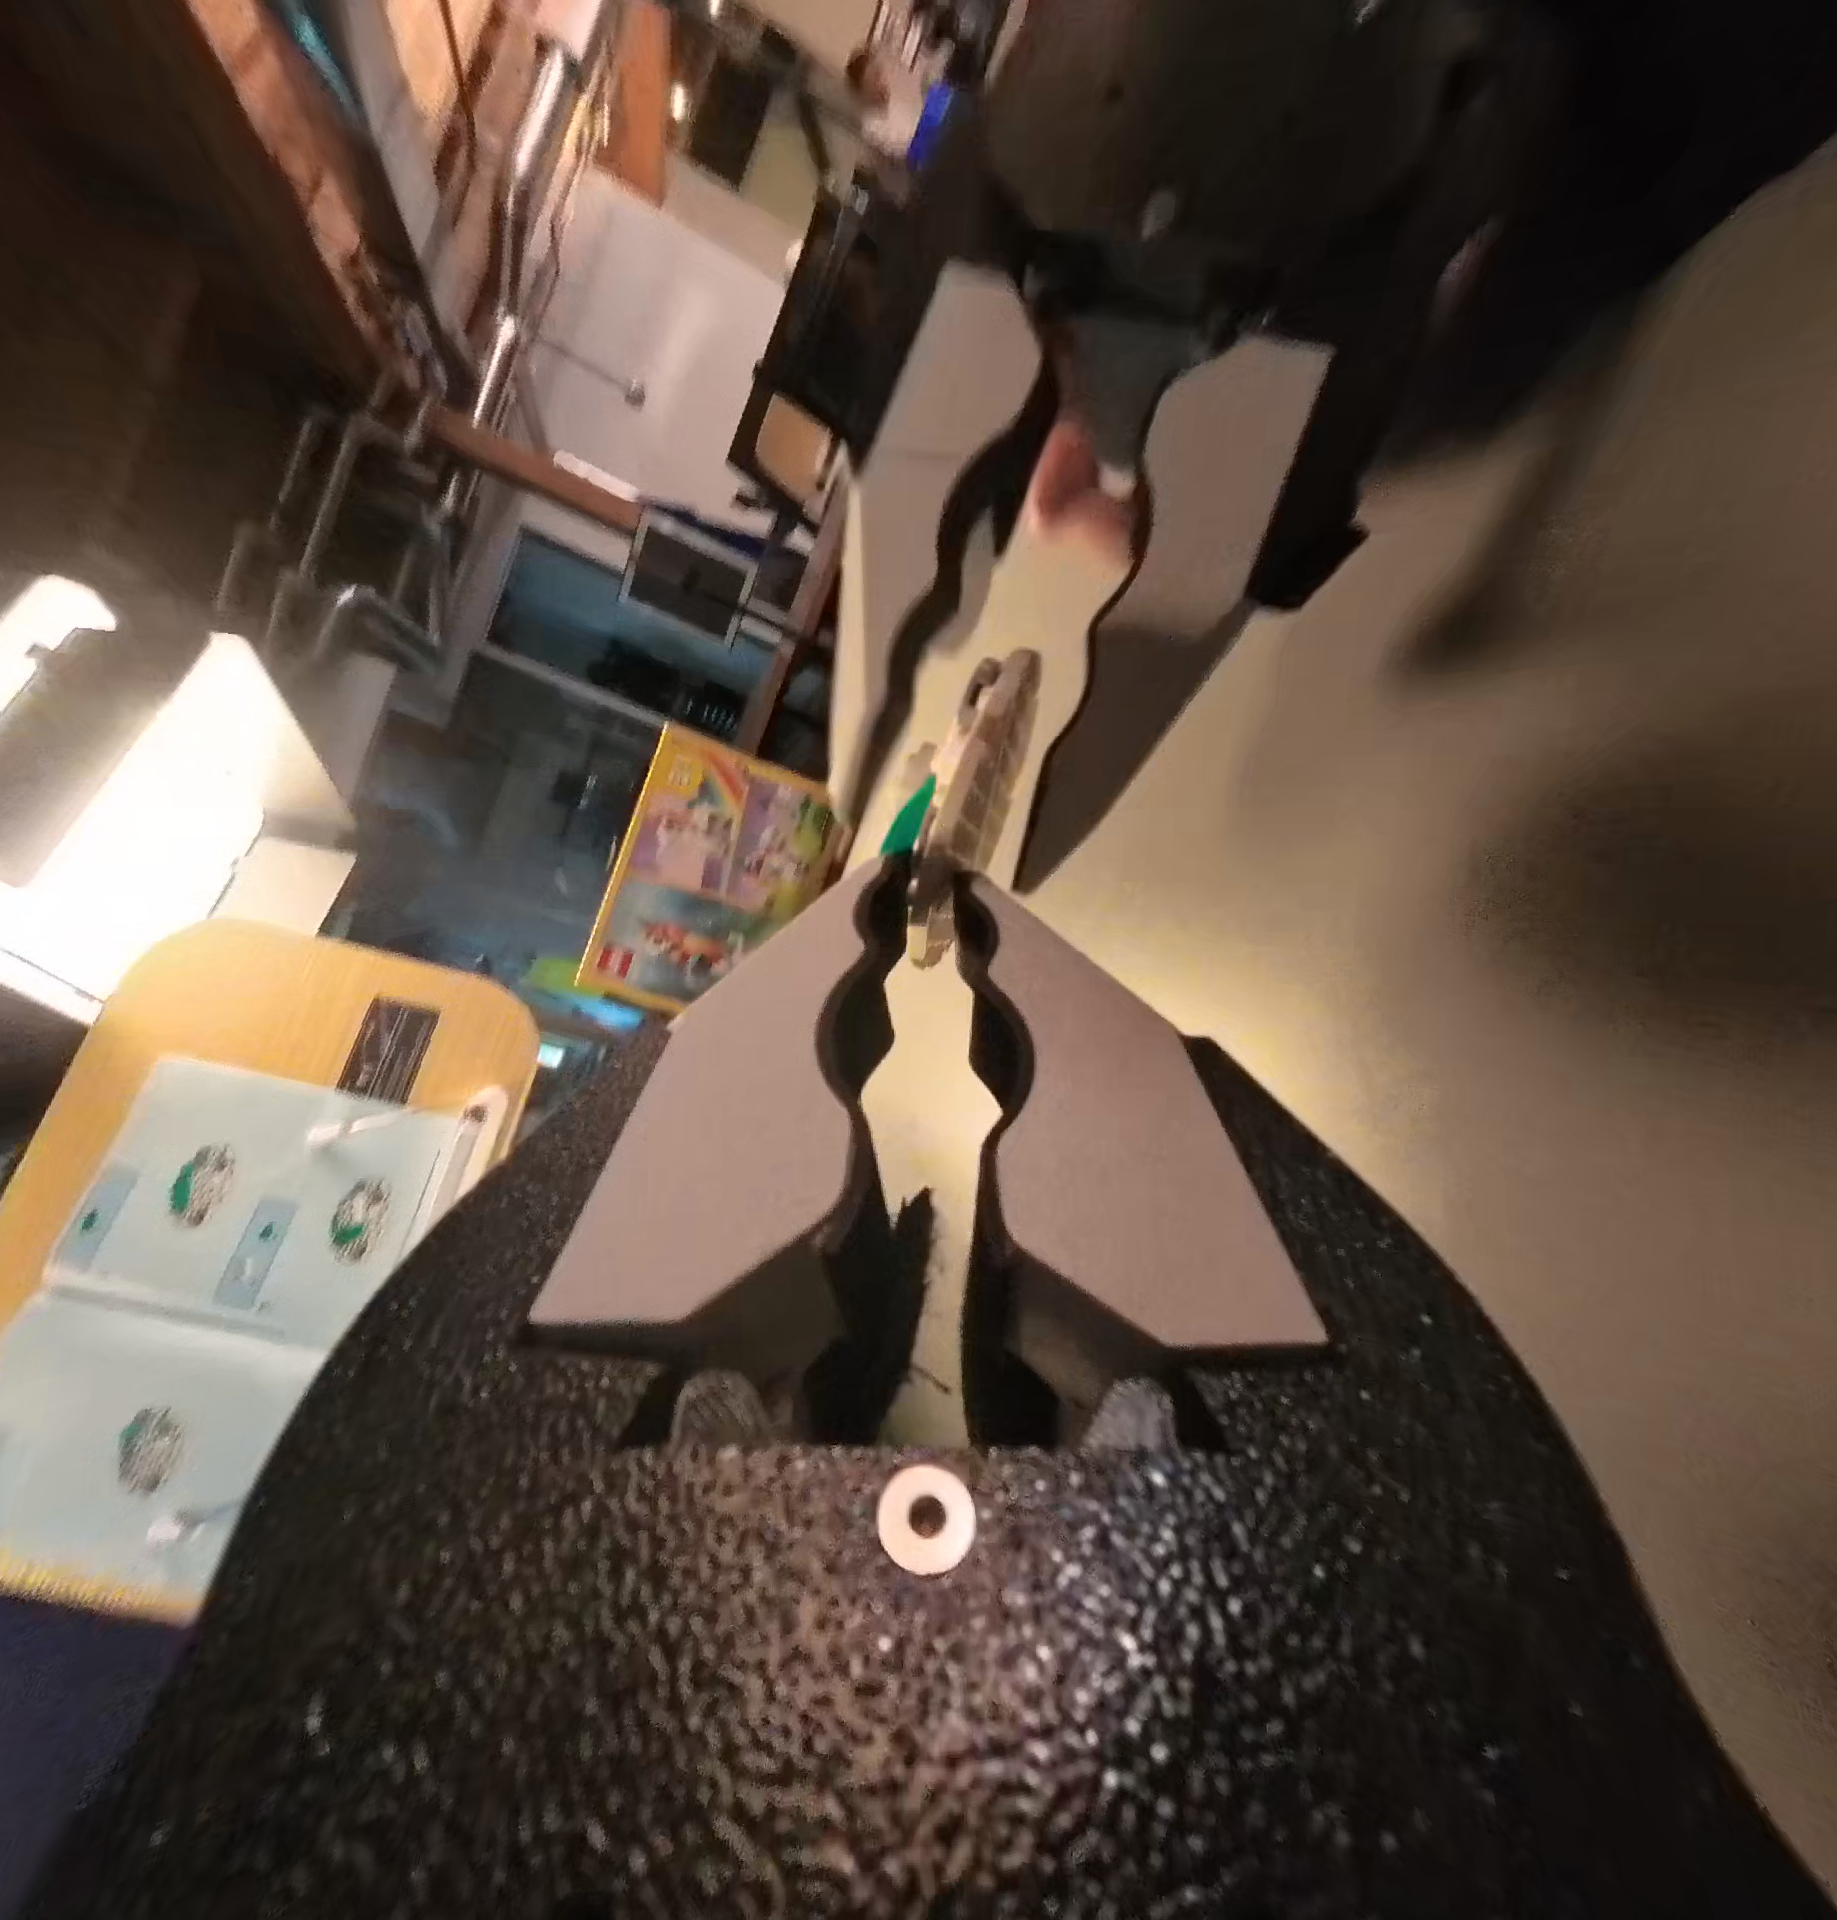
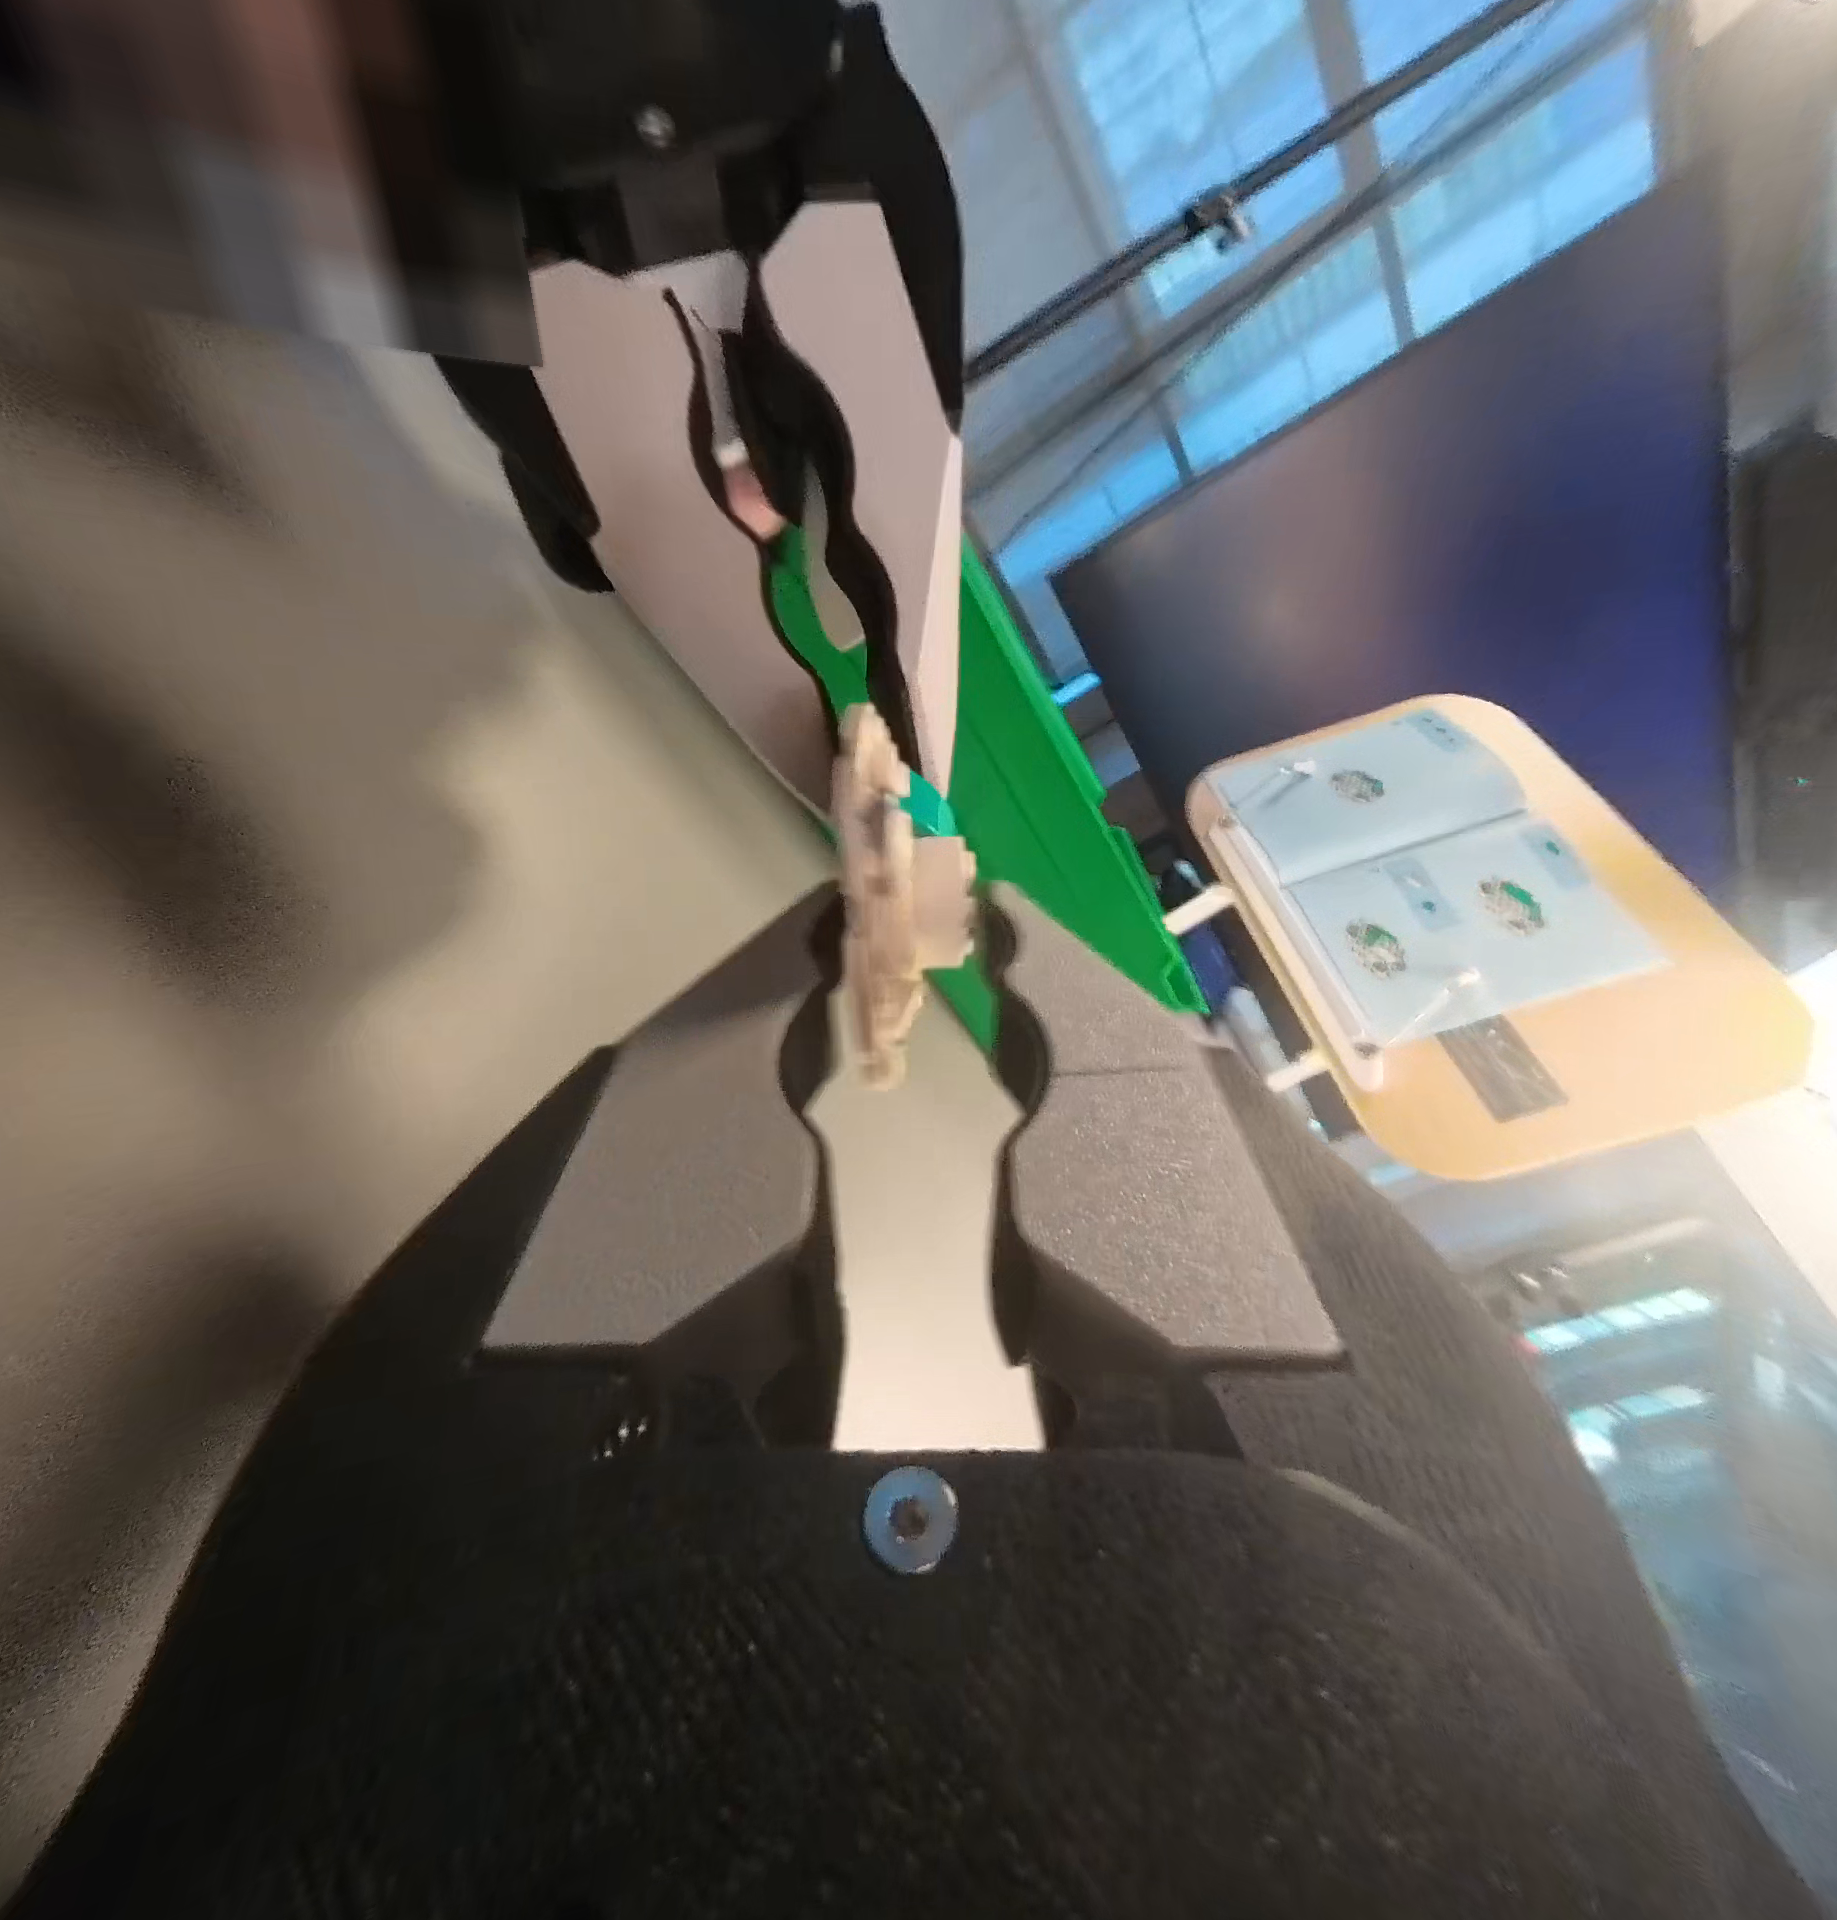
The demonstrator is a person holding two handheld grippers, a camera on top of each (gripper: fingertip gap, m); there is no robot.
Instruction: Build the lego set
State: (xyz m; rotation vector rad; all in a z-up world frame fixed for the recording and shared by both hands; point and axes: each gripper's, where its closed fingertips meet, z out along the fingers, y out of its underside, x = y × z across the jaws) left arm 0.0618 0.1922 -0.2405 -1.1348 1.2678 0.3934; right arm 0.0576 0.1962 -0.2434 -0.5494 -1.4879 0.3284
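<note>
Two handheld grippers meet tip to tip in mid-air, sharing a small tan lego build (image 1: 981, 758) between them. Both views are tilted and partly blurred.

In the left wrist view, the left gripper (image 1: 924, 888) fills the lower half: a black textured body with two grey wavy-edged fingers (image 1: 758, 1091) that narrow to a small gap at the tips. The near end of the build, with a small green piece (image 1: 909, 826) on it, sits pinched between those tips. Beyond it, the right gripper (image 1: 997, 821) points back toward the camera, its grey fingers on either side of the build's far end. To the left, a wooden board (image 1: 259, 997) carries an open instruction booklet (image 1: 166, 1247), and a colourful lego box (image 1: 706, 883) stands behind it. A pale table surface (image 1: 1309, 935) runs along the right.

In the right wrist view, the right gripper (image 2: 909, 935) has its fingers set narrow around the tan build (image 2: 878, 935), which stands edge-on between the tips. The left gripper (image 2: 872, 758) reaches in from above, closed on the build's upper end. A flat green plate (image 2: 1039, 810) lies behind both grippers; whether it joins the build I cannot tell. The booklet (image 2: 1433, 883) on its wooden board (image 2: 1620, 1049) sits to the right, with windows (image 2: 1361, 187) behind.
</note>
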